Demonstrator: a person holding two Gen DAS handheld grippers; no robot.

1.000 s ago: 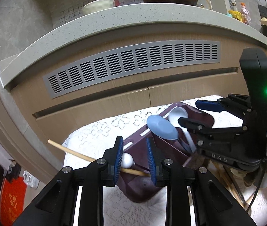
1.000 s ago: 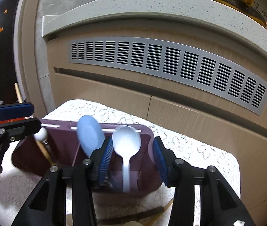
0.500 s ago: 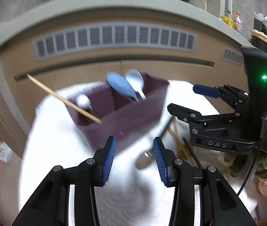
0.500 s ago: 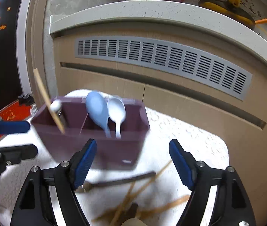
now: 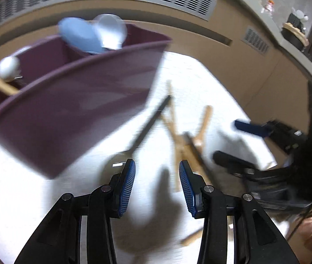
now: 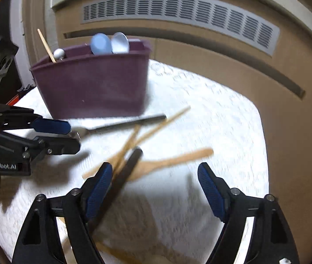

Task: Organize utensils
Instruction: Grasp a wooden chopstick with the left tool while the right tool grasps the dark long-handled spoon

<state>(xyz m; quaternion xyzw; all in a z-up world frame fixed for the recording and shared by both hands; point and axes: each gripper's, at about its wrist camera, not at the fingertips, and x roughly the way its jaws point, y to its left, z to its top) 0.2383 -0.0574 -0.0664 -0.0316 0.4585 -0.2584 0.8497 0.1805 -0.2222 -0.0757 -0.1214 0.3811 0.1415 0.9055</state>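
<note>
A purple utensil holder [image 6: 94,85] stands on the white lace cloth [image 6: 210,121]; it also shows in the left wrist view [image 5: 68,110]. It holds a blue spoon [image 6: 99,44], a white spoon [image 6: 120,43], a chopstick [image 6: 46,44] and a white-knobbed utensil [image 6: 58,53]. Loose on the cloth lie a black-handled metal spoon [image 6: 129,122], wooden chopsticks [image 6: 156,125], a wooden spatula [image 6: 173,159] and a dark stick [image 6: 123,171]. My left gripper [image 5: 157,179] is open and empty above the metal spoon's bowl [image 5: 114,165]. My right gripper [image 6: 154,189] is wide open, empty, over the pile.
A wooden cabinet front with a grey vent grille [image 6: 177,15] rises behind the cloth-covered table. The frames are motion-blurred. Dark clutter stands on the counter at the far right in the left wrist view [image 5: 294,35].
Both grippers have pulled back from the holder and dropped toward the loose utensils. The left let go of the chopstick in the holder and opened. The right opened wider.
</note>
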